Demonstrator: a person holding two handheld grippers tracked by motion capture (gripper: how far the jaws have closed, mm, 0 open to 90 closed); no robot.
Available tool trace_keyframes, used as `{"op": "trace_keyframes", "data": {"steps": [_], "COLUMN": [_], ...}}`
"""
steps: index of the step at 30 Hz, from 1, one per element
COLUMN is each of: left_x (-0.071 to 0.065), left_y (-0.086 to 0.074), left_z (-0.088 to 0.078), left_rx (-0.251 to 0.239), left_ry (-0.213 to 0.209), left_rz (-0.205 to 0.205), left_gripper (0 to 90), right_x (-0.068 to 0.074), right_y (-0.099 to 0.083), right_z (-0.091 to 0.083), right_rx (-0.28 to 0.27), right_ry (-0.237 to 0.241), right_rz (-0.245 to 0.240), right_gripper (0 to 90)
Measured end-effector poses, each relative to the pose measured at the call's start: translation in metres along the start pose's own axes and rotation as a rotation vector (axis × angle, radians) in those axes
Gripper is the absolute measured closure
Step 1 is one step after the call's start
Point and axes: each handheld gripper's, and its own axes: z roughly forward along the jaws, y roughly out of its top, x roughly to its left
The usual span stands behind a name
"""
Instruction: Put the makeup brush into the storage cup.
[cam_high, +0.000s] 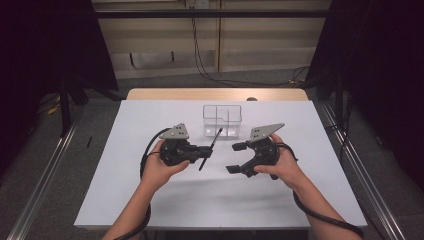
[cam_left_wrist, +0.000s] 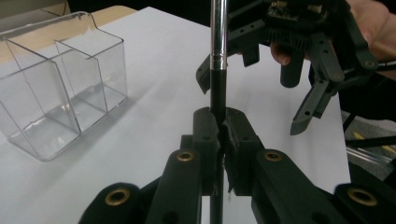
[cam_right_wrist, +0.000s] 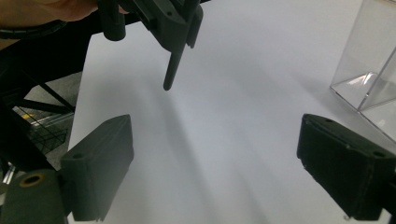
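Note:
A thin black pen (cam_high: 210, 148) with a silver upper section (cam_left_wrist: 218, 28) stands tilted between the jaws of my left gripper (cam_high: 204, 150), which is shut on it at mid-shaft (cam_left_wrist: 222, 122). Its black lower end (cam_right_wrist: 172, 70) hangs a little above the white sheet. My right gripper (cam_high: 234, 157) faces the left one from the right, jaws wide open with nothing between them (cam_right_wrist: 215, 154). In the left gripper view the right gripper (cam_left_wrist: 252, 102) is just behind the pen. A clear plastic box with compartments (cam_high: 222, 120) stands empty behind both grippers (cam_left_wrist: 56, 88).
The white sheet (cam_high: 150, 190) covers the table, with a strip of bare wood (cam_high: 215, 94) along the far edge. Metal rails (cam_high: 42, 175) run along both sides of the table. The clear box's corner (cam_right_wrist: 369, 70) is at the upper right of the right gripper view.

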Motion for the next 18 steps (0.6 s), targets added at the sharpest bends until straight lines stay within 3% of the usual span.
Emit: {"op": "trace_keyframes", "data": {"steps": [18], "left_x": [0.0037], "left_y": [-0.0009], "left_z": [-0.0027], "left_rx": [-0.136], "left_ry": [0.053], "left_rz": [-0.034], "left_gripper": [84.2], "right_x": [-0.0006], "right_y": [-0.0103], "right_z": [-0.0074], "right_rx": [-0.04], "right_ry": [-0.031], "right_rz": [0.003], "right_gripper": [9.8]}}
